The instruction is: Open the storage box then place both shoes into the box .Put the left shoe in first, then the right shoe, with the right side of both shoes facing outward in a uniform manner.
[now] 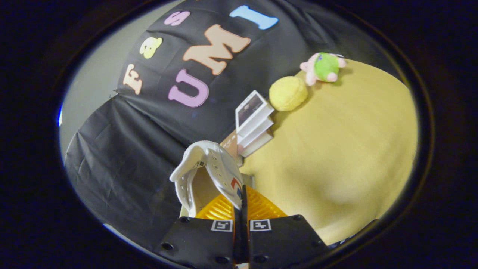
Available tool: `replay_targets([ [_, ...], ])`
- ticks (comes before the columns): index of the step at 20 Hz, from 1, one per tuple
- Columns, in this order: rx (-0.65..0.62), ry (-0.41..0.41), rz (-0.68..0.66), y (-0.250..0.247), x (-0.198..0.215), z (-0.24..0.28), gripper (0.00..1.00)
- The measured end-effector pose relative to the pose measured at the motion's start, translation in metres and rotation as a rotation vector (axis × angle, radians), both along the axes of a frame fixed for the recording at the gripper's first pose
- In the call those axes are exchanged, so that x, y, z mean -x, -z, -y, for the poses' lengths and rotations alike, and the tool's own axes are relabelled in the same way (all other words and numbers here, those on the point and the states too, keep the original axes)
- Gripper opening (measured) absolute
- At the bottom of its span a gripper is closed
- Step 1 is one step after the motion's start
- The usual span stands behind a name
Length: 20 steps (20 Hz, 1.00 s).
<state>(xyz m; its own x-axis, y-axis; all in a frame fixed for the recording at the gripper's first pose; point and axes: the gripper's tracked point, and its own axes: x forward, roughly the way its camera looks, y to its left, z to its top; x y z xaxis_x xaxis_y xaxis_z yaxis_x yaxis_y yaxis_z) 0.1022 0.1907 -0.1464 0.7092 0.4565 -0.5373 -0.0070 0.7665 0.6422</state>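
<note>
My gripper (241,209) is shut on a white shoe (209,170), both fingers pinching the side wall of its collar. The shoe hangs lifted and tilted just ahead of the fingers, its opening and inner lining toward me and a small red and blue mark near the pinched edge. Its orange ribbed sole (257,207) shows right behind the fingers. The whole scene is strongly tilted. The storage box and the other shoe are hidden from me.
A light wooden table (336,149) spreads beyond the shoe. At its far edge by the black cloth wall stands a stack of white boxes (252,123), then a yellow plush ball (288,93) and a pink and green plush toy (323,67).
</note>
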Motion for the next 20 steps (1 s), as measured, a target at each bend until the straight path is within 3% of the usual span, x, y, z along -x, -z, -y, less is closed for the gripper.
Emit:
replay_targets([
  [7, -0.013, -0.204, -0.023, 0.0, 0.002, -0.137, 0.03],
  [14, 0.296, -0.223, 0.031, 0.052, -0.019, -0.175, 0.06],
  [16, 0.315, -0.249, 0.042, 0.059, -0.017, -0.18, 0.08],
  [18, 0.246, -0.301, 0.056, 0.051, -0.01, -0.195, 0.31],
  [20, 0.184, -0.303, 0.126, 0.026, -0.01, -0.202, 0.54],
])
